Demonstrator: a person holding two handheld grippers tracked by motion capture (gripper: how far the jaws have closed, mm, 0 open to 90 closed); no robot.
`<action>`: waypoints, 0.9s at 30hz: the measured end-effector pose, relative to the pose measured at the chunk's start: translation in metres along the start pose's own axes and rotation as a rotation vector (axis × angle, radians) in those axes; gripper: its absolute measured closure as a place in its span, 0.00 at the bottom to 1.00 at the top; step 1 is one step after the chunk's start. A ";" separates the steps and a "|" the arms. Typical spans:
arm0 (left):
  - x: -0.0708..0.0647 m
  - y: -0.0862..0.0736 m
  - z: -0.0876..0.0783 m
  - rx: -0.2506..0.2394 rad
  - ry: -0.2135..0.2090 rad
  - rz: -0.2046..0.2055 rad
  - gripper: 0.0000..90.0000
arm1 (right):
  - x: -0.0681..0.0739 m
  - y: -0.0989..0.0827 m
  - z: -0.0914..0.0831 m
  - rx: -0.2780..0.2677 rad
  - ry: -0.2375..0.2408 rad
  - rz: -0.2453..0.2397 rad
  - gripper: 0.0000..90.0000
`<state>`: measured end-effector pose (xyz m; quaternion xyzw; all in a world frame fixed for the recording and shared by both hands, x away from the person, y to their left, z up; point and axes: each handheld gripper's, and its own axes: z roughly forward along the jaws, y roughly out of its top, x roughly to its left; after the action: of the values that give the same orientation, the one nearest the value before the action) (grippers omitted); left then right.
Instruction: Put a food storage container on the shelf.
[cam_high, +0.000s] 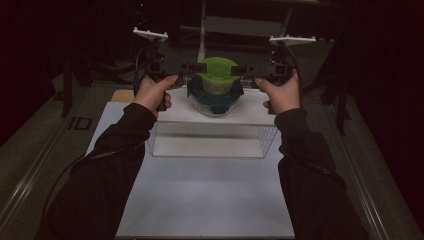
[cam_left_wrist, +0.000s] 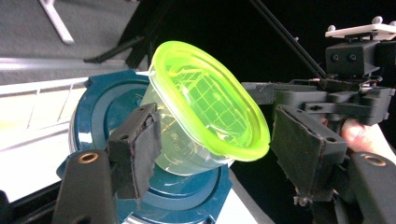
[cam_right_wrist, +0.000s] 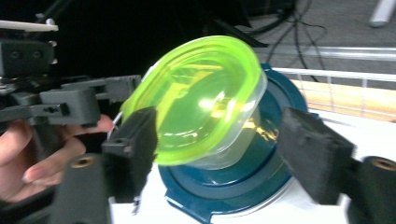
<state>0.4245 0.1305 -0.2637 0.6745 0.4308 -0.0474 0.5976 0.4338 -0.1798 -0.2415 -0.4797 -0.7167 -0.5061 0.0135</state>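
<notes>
Setting: we see a white table (cam_high: 210, 200) under dim light, with a clear raised stand (cam_high: 210, 132) on it; a person's dark-sleeved arms come in from below.
Stack: on the stand sits a round container with a dark blue lid (cam_high: 215, 95), and on that lid sits a smaller clear container with a bright green lid (cam_high: 217, 70).
Green-lidded container: it rests on the middle of the blue lid, between the two grippers.
Left gripper (cam_high: 192, 66): we see it reach in level from the left; its own view shows the jaws parted, one pad (cam_left_wrist: 135, 149) just beside the clear wall, the other off the green rim.
Right gripper (cam_high: 241, 69): it reaches in level from the right; its jaws stand wide, the pads (cam_right_wrist: 317, 156) clear of the container.
Grip: neither gripper presses the container.
Hands: the left hand (cam_high: 155, 92) and right hand (cam_high: 280, 92) hold the gripper handles.
</notes>
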 end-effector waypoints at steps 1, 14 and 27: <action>-0.001 -0.001 -0.002 -0.013 -0.012 0.020 0.31 | 0.001 -0.001 -0.001 -0.002 -0.005 -0.010 0.27; -0.024 -0.029 -0.013 -0.038 -0.032 0.192 0.00 | 0.010 -0.024 -0.017 -0.023 -0.017 -0.120 0.24; -0.035 -0.083 -0.030 -0.023 -0.047 0.278 0.00 | 0.010 -0.078 -0.024 -0.013 0.011 -0.200 0.24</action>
<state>0.3364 0.1305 -0.2983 0.7195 0.3196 0.0246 0.6160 0.3623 -0.1929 -0.2803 -0.4030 -0.7575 -0.5123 -0.0364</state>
